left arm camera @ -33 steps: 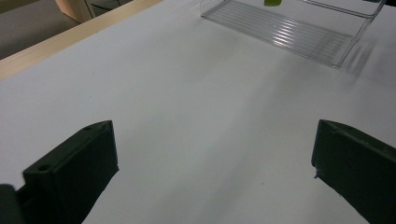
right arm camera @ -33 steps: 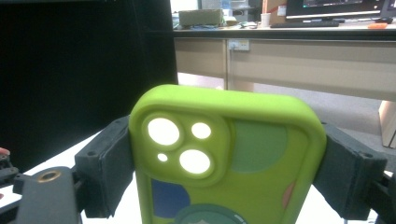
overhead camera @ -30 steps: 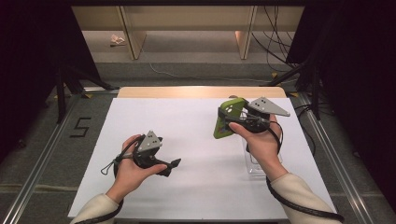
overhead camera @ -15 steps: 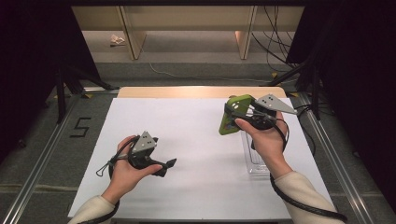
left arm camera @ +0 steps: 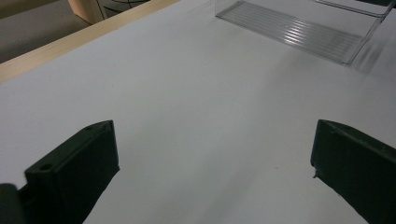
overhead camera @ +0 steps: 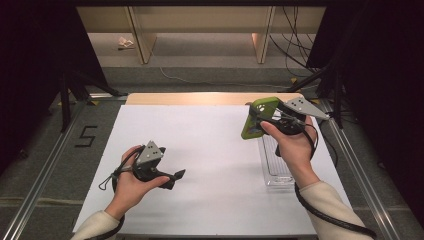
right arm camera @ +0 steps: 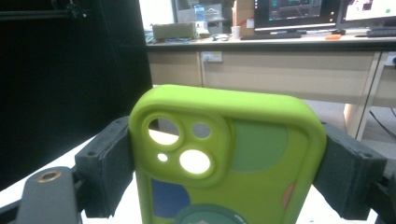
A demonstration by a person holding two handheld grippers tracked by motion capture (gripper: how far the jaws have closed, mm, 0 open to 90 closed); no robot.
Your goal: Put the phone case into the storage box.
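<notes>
Pinching a green phone case [right arm camera: 224, 158], the right hand-held gripper [overhead camera: 260, 120] hangs above the table [overhead camera: 215, 150]; the left hand-held gripper [overhead camera: 181, 174] is spread.

This is a lab or research office fitted out for recording. The white surface [overhead camera: 210, 150] sits inside a frame of aluminium rails [overhead camera: 47, 165], with black curtains [overhead camera: 30, 75] hung on both sides and tripod legs [overhead camera: 70, 95] standing on the grey carpet. A black number five [overhead camera: 86, 136] is taped to the floor beside the rails, and loose cables [overhead camera: 295, 45] trail under wooden desks [overhead camera: 200, 20] beyond. The right gripper view looks out on a long desk [right arm camera: 289, 60] carrying lit computer monitors [right arm camera: 299, 11], a keyboard [right arm camera: 271, 35], boxes and a bottle.
</notes>
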